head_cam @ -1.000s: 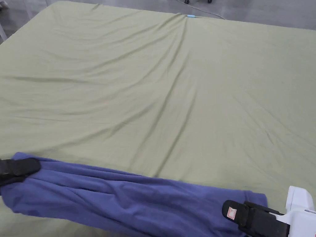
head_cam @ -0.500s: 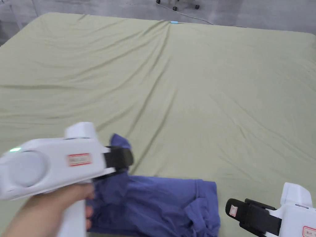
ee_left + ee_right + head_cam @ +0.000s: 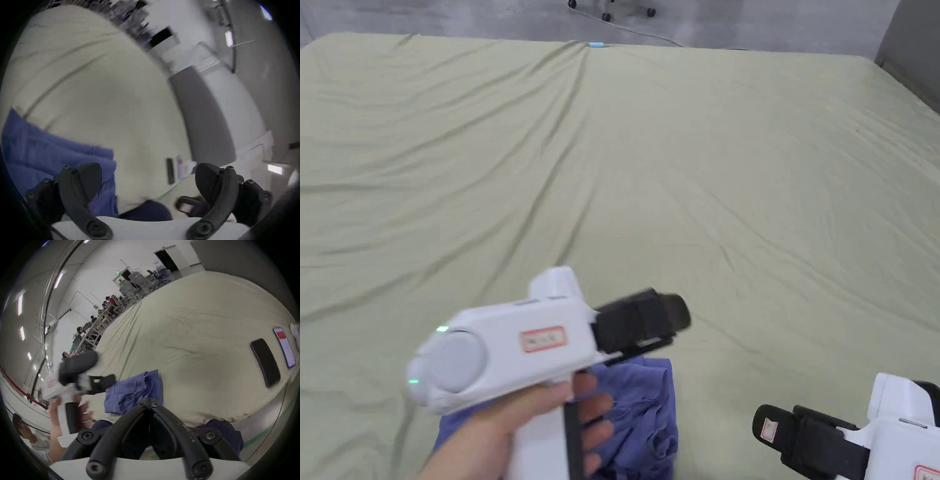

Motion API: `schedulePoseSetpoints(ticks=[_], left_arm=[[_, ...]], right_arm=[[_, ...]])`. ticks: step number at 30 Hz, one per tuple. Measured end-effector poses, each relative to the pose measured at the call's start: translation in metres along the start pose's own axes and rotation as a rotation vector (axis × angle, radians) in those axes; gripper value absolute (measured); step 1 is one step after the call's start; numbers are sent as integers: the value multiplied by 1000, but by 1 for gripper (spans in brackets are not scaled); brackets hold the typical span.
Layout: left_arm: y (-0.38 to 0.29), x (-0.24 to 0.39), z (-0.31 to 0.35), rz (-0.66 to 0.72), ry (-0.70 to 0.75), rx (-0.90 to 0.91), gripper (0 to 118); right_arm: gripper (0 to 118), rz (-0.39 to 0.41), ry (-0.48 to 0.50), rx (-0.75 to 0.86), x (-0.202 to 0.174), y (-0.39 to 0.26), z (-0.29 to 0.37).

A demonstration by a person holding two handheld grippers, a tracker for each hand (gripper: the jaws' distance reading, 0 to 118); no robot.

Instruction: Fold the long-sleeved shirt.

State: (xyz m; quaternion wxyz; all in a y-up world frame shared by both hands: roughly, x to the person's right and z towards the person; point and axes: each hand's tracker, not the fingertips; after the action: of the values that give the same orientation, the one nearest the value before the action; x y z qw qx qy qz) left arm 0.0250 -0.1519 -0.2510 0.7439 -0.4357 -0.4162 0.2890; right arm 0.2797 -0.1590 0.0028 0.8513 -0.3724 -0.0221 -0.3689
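the blue long-sleeved shirt [image 3: 647,409] is seen bunched into a compact heap at the near edge of the green-covered counter [image 3: 687,162], partly hidden in the head view by the hand [image 3: 506,431] that holds the left gripper [image 3: 665,315]. the left gripper is held in the air above the shirt, and in the left gripper view its jaws are spread wide apart with nothing between them; the shirt [image 3: 48,155] lies beneath and beside one jaw. the right gripper [image 3: 778,431] is held low at the near right, apart from the shirt, over bare cover. in the right gripper view its jaws are pressed together at the tips with nothing held, and the shirt [image 3: 134,391] lies just beyond them. two phones [image 3: 265,362] are seen lying on the cover to one side, well apart from the shirt.
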Motion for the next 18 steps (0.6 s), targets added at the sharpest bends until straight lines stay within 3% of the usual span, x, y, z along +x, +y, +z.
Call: schedulePoseSetpoints(ticks=[3,4,5,6,7,8,9,11,15,16,18], left_arm=[[25,-21,46,41,164,155,112],[25,-31,52,39,295,165,101],[22,-37,50,-9,408,149,70],[14,-44,43,-118,515,120,4],[0,-51,29,-226,630,51,3],[-14,-57,21,-261,647,12,3],[-34,-63,5,-275,624,-63,2],[-71,-62,-29,-256,443,-237,2],[-141,-34,-92,-468,469,-399,0],[-147,-26,-101,-476,443,-403,0],[-164,0,-113,-312,259,-499,0]], right_arm=[[3,-33,33,21,3,3,-3],[3,-33,35,25,2,3,-4],[3,-32,35,27,2,3,-4],[3,-31,33,29,-1,4,-6],[3,-32,30,31,-3,6,-9],[3,-34,27,32,-4,6,-9],[3,-38,23,32,-4,5,-9],[3,-39,8,29,-6,8,-11],[3,-40,-53,49,-5,10,0],[3,-49,-66,53,-3,10,6],[3,-66,-82,65,0,11,16]])
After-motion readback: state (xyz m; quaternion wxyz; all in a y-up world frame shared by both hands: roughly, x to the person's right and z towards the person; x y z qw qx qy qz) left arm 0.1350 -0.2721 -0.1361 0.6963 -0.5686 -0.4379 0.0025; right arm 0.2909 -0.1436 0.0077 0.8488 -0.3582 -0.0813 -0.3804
